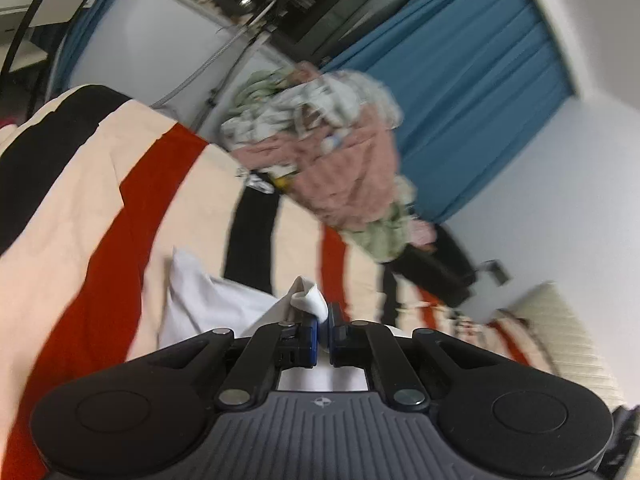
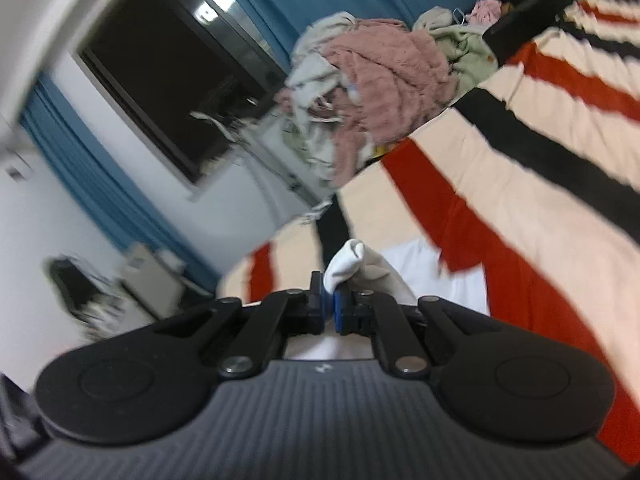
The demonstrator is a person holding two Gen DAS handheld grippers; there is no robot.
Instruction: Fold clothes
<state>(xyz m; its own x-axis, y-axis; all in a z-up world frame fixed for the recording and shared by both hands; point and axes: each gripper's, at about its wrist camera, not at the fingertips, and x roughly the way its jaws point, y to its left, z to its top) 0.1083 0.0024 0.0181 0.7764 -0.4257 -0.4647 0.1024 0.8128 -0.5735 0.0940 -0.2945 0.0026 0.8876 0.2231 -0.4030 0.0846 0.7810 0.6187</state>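
Note:
A white garment lies on the striped bedspread, and a bunched edge of it sticks up between the blue pads of my left gripper, which is shut on it. In the right wrist view the same white garment spreads to the right, with a rolled fold rising from my right gripper, also shut on the cloth. Both views are tilted and blurred. How much of the garment hangs below the grippers is hidden.
A heap of pink, green and pale clothes sits at the far side of the bed, the same clothes heap in the right view. Blue curtains, a dark window, a radiator and a black chair stand around.

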